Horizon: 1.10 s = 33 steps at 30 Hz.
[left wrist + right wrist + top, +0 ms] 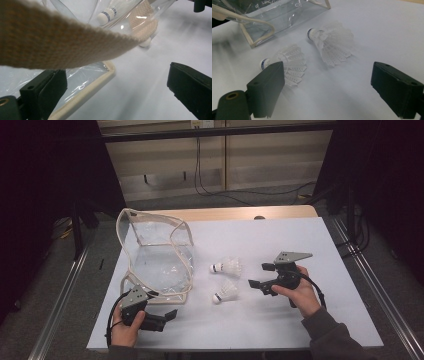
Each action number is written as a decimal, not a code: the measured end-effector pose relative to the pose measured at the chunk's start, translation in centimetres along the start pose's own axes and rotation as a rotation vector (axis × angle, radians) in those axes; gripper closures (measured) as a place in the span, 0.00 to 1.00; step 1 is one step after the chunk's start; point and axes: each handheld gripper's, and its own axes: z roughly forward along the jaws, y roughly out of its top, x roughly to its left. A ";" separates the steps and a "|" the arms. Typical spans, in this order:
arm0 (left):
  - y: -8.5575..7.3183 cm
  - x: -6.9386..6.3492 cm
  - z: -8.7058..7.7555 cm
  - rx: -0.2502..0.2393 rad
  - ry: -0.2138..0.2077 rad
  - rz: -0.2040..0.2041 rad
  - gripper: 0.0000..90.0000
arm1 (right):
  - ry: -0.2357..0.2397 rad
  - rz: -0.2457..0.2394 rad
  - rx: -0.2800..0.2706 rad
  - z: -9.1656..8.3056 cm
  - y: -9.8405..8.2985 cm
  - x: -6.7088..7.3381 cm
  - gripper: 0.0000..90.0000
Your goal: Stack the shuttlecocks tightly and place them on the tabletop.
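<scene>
Right now I'm holding the right gripper (pixel 259 276) with jaws apart and empty, facing two shuttlecocks: the near shuttlecock (pixel 225 292) at nine o'clock, the far shuttlecock (pixel 227 267) at ten. My left gripper (pixel 170 315), jaws apart, is sitting at the clear bag's (pixel 157 257) six o'clock.

We see a white table top (pixel 310 320) on a wooden table edge (pixel 240 213) at 12 o'clock, grey floor (pixel 95 250), black curtains (pixel 45 180) at 9 and 3, and cables (pixel 210 187) against the beige wall (pixel 270 155).
</scene>
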 end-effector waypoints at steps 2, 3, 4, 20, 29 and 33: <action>0.0 0.0 0.0 0.000 0.000 0.001 0.03 | 0.001 0.001 0.003 0.0 -0.1 0.1 0.12; 0.0 0.0 0.0 -0.001 0.000 0.000 0.03 | -0.002 -0.002 0.003 0.0 -0.1 0.1 0.12; 0.0 0.0 0.0 -0.001 0.000 -0.003 0.03 | -0.005 -0.006 0.003 -0.1 -0.1 0.2 0.12; 0.0 0.0 0.0 0.002 0.000 0.001 0.03 | 0.018 -0.024 0.017 0.3 -0.3 0.7 0.09; 0.1 0.0 0.0 0.003 0.001 0.004 0.03 | 0.027 -0.034 0.022 0.5 -0.2 1.1 0.09; 0.1 0.0 0.0 0.002 0.001 0.004 0.03 | 0.036 -0.039 0.023 0.6 -0.2 1.4 0.09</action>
